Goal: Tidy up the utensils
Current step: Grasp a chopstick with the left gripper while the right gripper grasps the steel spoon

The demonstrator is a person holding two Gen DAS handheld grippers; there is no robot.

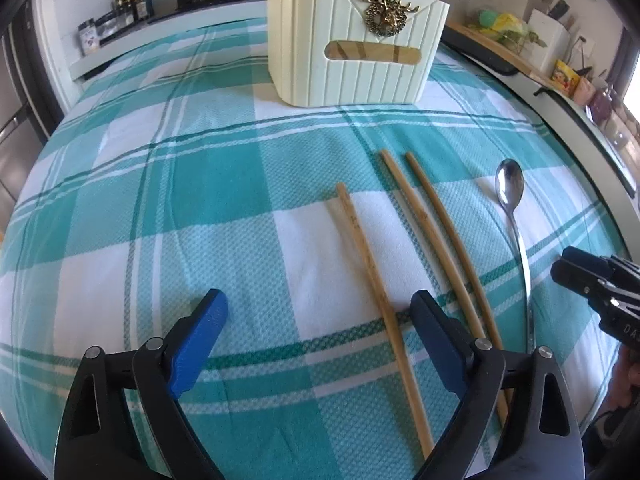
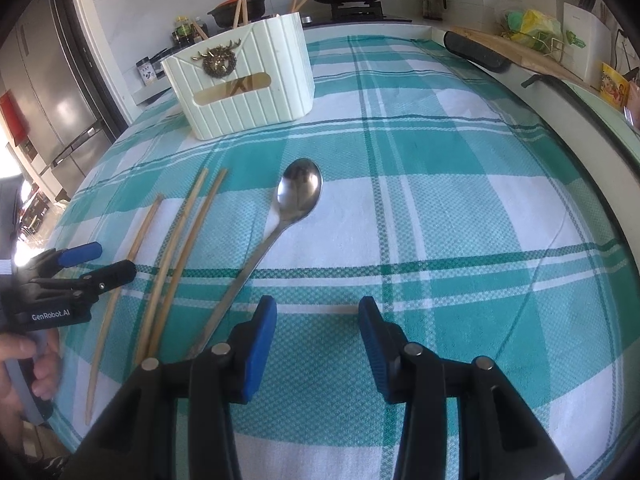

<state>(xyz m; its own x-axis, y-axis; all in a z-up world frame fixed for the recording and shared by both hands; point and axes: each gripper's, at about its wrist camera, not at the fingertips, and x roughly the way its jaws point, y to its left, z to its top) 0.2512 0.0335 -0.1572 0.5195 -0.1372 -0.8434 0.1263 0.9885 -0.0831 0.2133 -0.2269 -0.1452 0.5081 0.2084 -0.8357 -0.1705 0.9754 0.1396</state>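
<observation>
Both grippers: black plastic linkage arms, silver round pivot pins, blue ribbed fingers (image 2: 260, 344). Left gripper (image 2: 86, 260) body reads "GenRobot.AI" in white; bare-skinned hand (image 2: 28, 368) behind it

The desk wore a woven cloth (image 1: 200, 184) of matt, waffle-textured teal and white check, and on it lay three chopsticks (image 1: 372, 264) of pale, matt wood beside a spoon (image 2: 298, 194) of polished, mirror-bright metal. The holder (image 1: 356, 40) looked like cream ribbed plastic with a dull brass-coloured metal ornament (image 1: 386, 14). Each tool had matt blue plastic fingers (image 2: 260, 344) on smooth black plastic arms with small metal pins.
</observation>
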